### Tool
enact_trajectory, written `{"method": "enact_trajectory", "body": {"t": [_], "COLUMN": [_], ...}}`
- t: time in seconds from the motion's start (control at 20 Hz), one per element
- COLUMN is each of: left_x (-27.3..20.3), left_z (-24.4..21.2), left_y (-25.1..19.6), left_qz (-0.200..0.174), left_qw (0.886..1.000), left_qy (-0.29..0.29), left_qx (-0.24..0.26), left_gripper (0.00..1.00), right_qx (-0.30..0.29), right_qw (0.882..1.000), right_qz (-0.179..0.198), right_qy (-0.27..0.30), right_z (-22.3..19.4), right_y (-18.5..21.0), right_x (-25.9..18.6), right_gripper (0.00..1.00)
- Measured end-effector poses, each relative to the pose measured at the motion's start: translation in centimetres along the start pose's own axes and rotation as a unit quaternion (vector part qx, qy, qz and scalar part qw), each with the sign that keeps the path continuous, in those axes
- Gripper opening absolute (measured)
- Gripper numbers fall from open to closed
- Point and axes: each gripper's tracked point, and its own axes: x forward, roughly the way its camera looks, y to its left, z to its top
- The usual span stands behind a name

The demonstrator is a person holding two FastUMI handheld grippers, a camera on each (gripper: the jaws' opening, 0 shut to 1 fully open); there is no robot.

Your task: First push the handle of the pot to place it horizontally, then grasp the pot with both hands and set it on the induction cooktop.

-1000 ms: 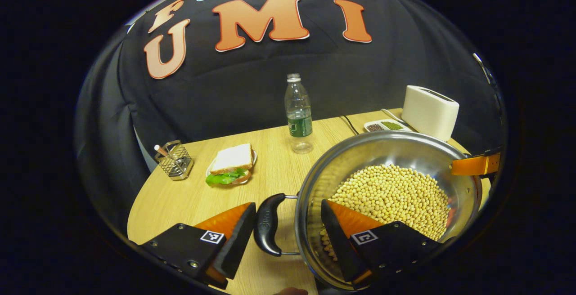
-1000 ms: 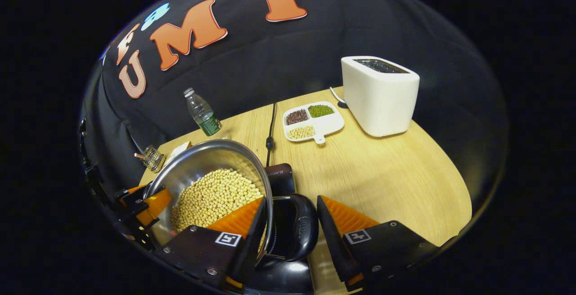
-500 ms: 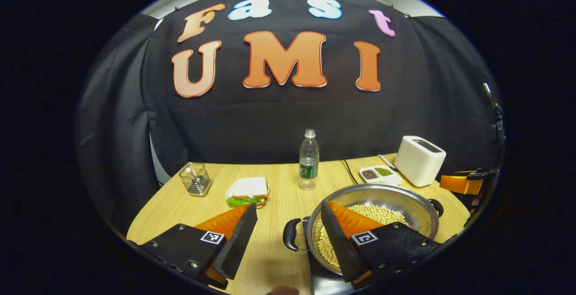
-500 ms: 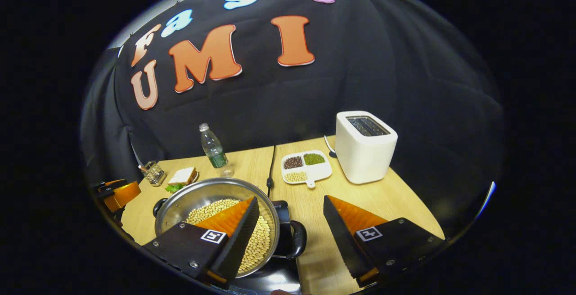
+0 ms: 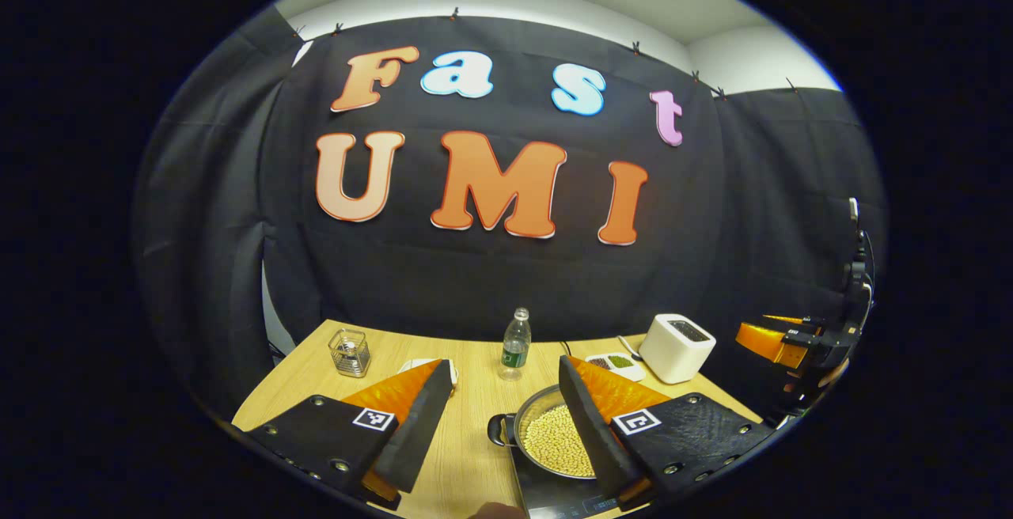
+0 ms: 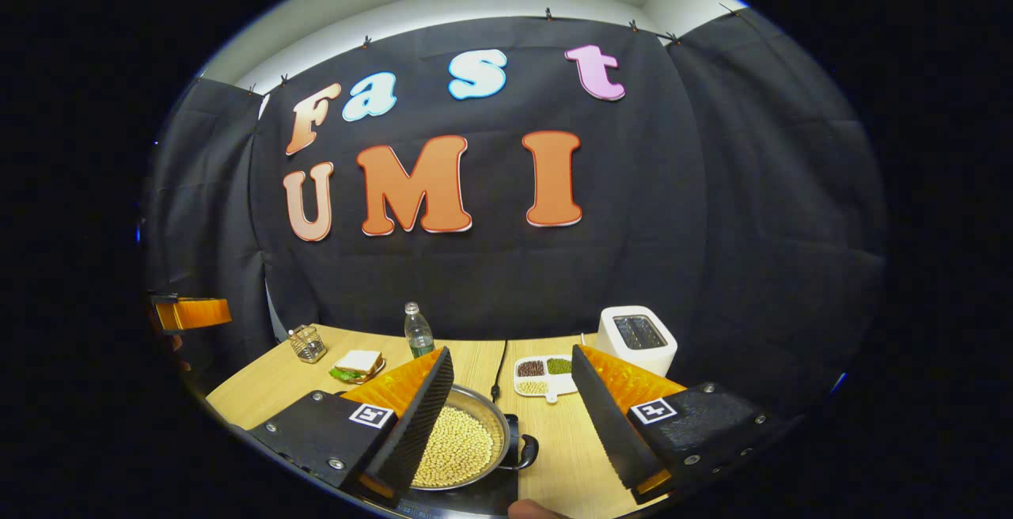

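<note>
A steel pot (image 5: 546,440) full of pale beans sits on the black induction cooktop (image 5: 554,497). Its black side handle (image 5: 497,429) points left. My left gripper (image 5: 505,361) hangs open well above and in front of the pot, with nothing between its fingers. In the right gripper view the pot (image 6: 467,444) rests on the cooktop (image 6: 483,497), with its other handle (image 6: 526,452) to the right. My right gripper (image 6: 511,349) is open too, high over the pot and holding nothing. Each gripper also shows far off in the other's view: the right gripper (image 5: 779,341) and the left gripper (image 6: 190,313).
On the wooden table (image 6: 578,456) behind the pot stand a water bottle (image 6: 417,331), a white toaster (image 6: 635,335), a divided bean tray (image 6: 542,373), a sandwich plate (image 6: 358,363) and a wire holder (image 6: 307,343). A black cable (image 6: 500,361) runs back from the cooktop.
Both grippers have risen and drawn back from the pot's handles. The pot has stayed on the cooktop and now looks small and far below.
</note>
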Motion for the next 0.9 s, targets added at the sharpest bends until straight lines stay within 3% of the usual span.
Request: {"method": "enact_trajectory", "body": {"t": [0.1,0.2,0.4,0.45,0.55,0.65,0.75,0.9], "left_x": [-1.8,-3.5,-7.3,-8.3,-10.2,-12.3,-14.6,-17.1], "left_z": [2.4,2.4,4.2,5.0,7.1,9.2,10.7,11.9], "left_y": [1.4,0.8,5.1,5.9,7.1,8.1,8.2,6.6], "left_qz": [0.009,-0.021,0.03,0.044,0.073,0.099,0.116,0.099], "left_qw": [1.0,1.0,0.999,0.999,0.996,0.992,0.987,0.986], "left_qy": [-0.019,0.006,-0.007,-0.019,-0.047,-0.082,-0.109,-0.13], "left_qx": [-0.003,-0.021,-0.016,-0.009,0.004,0.02,0.037,0.037], "left_gripper": [0.84,0.84,0.84,0.84,0.82,0.82,0.81,0.82], "right_qx": [-0.004,-0.015,-0.032,-0.039,-0.051,-0.056,-0.057,-0.059], "right_qw": [1.0,0.998,0.995,0.994,0.992,0.989,0.987,0.984], "right_qz": [0.016,0.038,0.046,0.044,0.037,0.031,0.03,0.032], "right_qy": [-0.023,-0.037,-0.083,-0.093,-0.113,-0.131,-0.145,-0.164], "right_z": [2.8,4.8,9.3,10.1,12.1,14.0,15.2,16.4], "right_y": [0.9,1.7,1.5,0.9,0.6,0.5,0.8,1.9], "right_x": [-1.5,-3.4,-6.8,-8.0,-9.5,-11.1,-12.3,-13.5], "right_gripper": [0.93,0.89,0.93,0.98,0.93,0.98,0.93,0.93]}}
